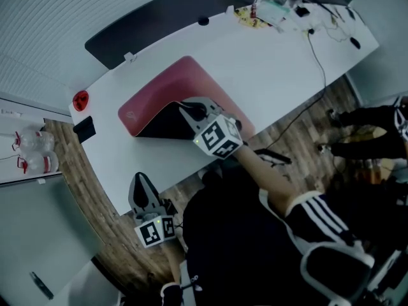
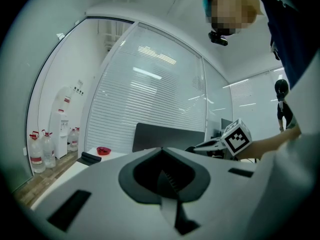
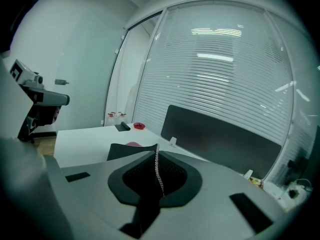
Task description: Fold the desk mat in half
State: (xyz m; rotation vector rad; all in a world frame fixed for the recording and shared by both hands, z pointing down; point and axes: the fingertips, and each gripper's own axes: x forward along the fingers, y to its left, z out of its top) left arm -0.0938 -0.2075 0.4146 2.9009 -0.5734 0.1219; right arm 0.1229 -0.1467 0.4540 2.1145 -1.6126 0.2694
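With my right claw (image 1: 193,111) clenched on a corner of the mat (image 1: 167,85), raised black side up near the front edge of the desk (image 1: 274,69), the fold looked barely begun, and my left claw (image 1: 143,190) hung shut and empty off the desk.

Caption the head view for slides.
Right gripper holds a corner of the pink desk mat raised above the white desk, black underside showing.
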